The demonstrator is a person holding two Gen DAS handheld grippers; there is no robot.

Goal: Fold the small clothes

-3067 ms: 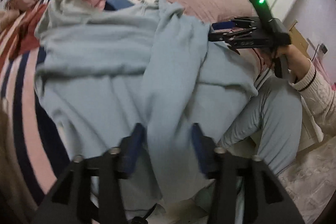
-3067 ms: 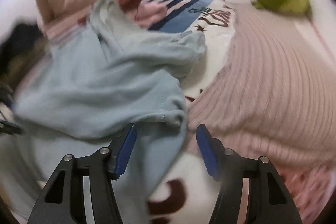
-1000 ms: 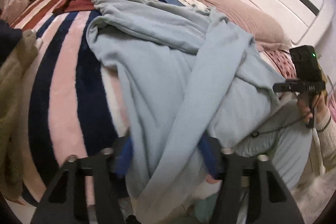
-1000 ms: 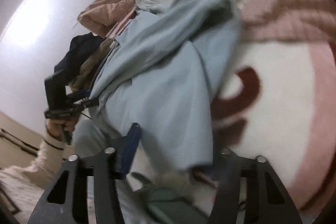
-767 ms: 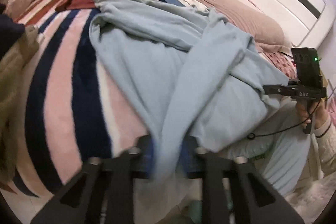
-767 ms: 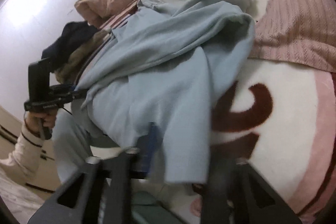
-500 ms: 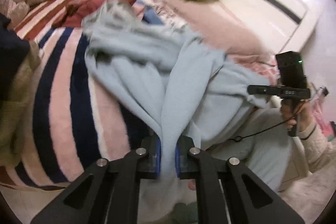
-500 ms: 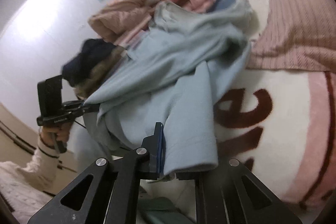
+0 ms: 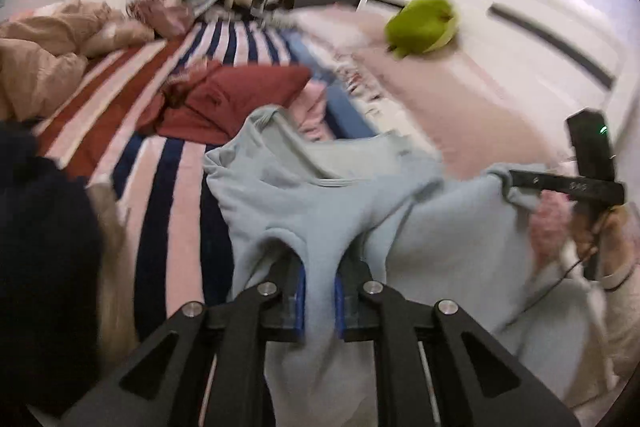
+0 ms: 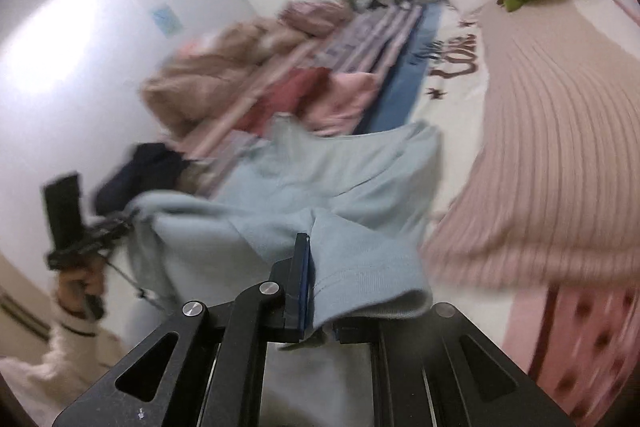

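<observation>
Light blue sweatshirt (image 9: 320, 203), soft fleece knit with ribbed hem, lies at the near edge of the bed (image 9: 176, 187), its body bunched in loose folds. Left gripper (image 9: 319, 291): blue pads pressed together on a gathered ridge of the fabric. Right gripper (image 10: 320, 283): fingers pinching the ribbed hem, cloth draped over one finger. Bed carries a plush striped blanket (image 9: 160, 163), a ribbed pink knit cover (image 10: 560, 131) and a rounded green plush toy (image 9: 424, 23).

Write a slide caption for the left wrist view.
Left tongs shut on a light blue sweatshirt above the striped blanket, right tongs gripping its far edge.
</observation>
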